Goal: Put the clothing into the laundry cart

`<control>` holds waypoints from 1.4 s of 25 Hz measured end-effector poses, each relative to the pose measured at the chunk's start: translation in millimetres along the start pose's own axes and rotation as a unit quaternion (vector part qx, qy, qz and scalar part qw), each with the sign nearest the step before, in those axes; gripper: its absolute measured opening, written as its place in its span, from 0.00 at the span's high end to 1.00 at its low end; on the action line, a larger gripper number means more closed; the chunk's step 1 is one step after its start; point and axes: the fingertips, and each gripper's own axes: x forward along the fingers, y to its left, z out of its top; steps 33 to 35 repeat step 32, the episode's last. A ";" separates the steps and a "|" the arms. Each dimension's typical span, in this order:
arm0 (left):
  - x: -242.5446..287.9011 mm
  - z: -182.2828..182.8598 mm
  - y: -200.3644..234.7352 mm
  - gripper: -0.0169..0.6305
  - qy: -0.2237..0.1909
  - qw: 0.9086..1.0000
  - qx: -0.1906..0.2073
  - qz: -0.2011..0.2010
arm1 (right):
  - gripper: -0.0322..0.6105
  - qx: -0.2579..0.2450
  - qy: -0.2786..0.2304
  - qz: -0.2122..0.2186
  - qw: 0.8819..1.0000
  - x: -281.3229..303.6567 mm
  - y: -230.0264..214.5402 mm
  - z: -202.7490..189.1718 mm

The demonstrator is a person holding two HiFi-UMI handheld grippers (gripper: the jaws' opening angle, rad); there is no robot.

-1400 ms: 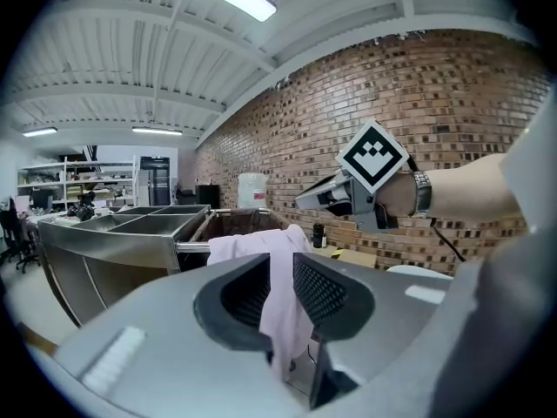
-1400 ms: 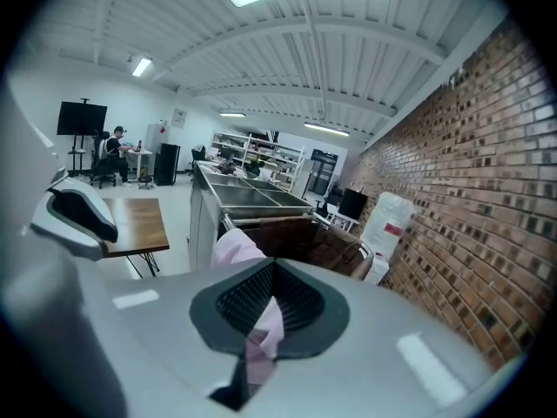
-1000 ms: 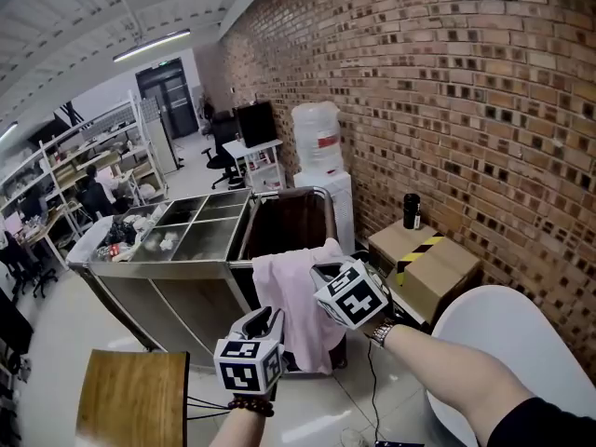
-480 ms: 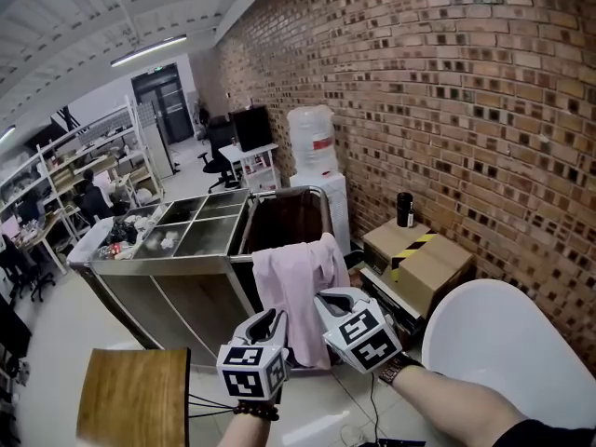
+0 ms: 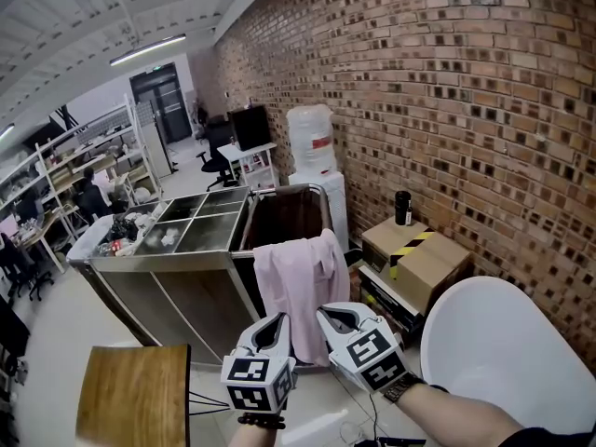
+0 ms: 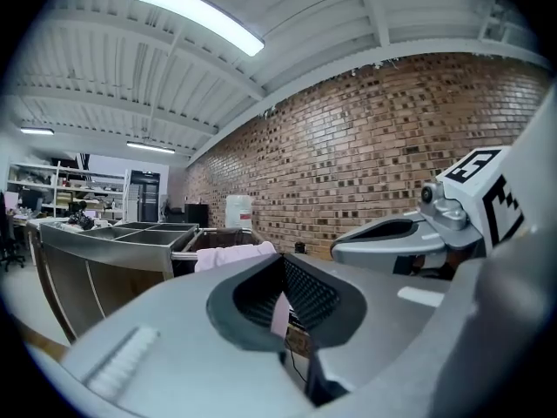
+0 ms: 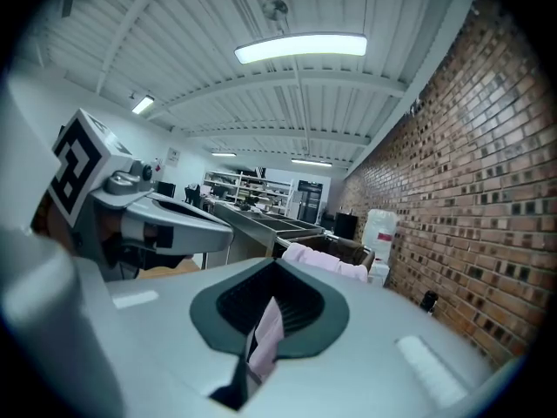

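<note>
Over the laundry cart (image 5: 289,190) rim the pink garment (image 5: 298,287) hangs, not fully in; left gripper (image 5: 276,320) and right gripper (image 5: 326,313) have withdrawn, jaws pressed together, empty.

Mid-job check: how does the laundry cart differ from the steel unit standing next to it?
The laundry cart is one deep, dark brown bin; the steel unit is shiny metal with its top split into several compartments. The cart has a pink garment draped over its front rim, hanging outside; the steel unit carries no cloth, only small items in its left compartments. Both are open-topped and stand side by side.
</note>
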 end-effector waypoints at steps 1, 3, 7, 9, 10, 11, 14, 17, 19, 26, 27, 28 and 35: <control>-1.9 1.0 -1.1 0.97 -0.002 1.000 0.000 -0.001 | 0.95 -0.001 -0.002 0.000 1.000 -1.8 2.1 2.4; -5.1 3.7 -3.3 0.97 -0.004 1.000 0.000 -0.001 | 0.95 -0.001 -0.005 -0.001 1.000 -4.9 4.9 5.3; -7.9 2.4 -5.8 0.97 -0.007 1.000 0.001 0.000 | 0.95 0.004 -0.008 -0.002 1.000 -8.3 8.8 4.4; -9.3 -1.8 -6.5 0.97 -0.004 1.000 0.005 -0.001 | 0.95 0.005 -0.010 -0.002 1.000 -10.1 10.8 4.7; -10.0 -4.2 -6.8 0.97 -0.002 1.000 0.008 -0.001 | 0.95 0.006 -0.012 -0.002 1.000 -11.4 11.5 5.1; -10.8 -5.1 -7.9 0.97 -0.001 1.000 0.010 -0.002 | 0.95 0.006 -0.014 -0.002 1.000 -13.0 12.0 5.6; -13.7 3.3 -16.7 0.97 -0.009 1.000 0.009 -0.003 | 0.95 0.003 -0.020 -0.004 1.000 -18.2 13.4 6.7; -14.0 -7.1 -18.4 0.97 -0.002 1.000 0.015 -0.007 | 0.95 0.000 -0.024 -0.005 1.000 -20.7 14.9 6.9; -14.6 -10.8 -18.6 0.97 0.000 1.000 0.017 -0.009 | 0.95 -0.002 -0.030 -0.007 1.000 -21.4 14.4 8.5; -16.0 -9.7 -21.1 0.97 -0.007 1.000 0.017 -0.010 | 0.95 -0.003 -0.035 -0.008 0.999 -22.8 15.3 6.4; -16.9 -10.6 -21.1 0.97 -0.006 1.000 0.018 -0.011 | 0.95 -0.003 -0.035 -0.008 0.999 -23.5 16.3 6.4; -18.3 -10.4 -21.3 0.97 -0.005 1.000 0.019 -0.011 | 0.95 -0.002 -0.033 -0.008 0.999 -24.7 17.6 6.9; -25.1 -7.3 -22.2 0.97 -0.005 1.000 0.018 -0.010 | 0.95 -0.002 -0.027 -0.007 1.000 -29.6 22.9 10.1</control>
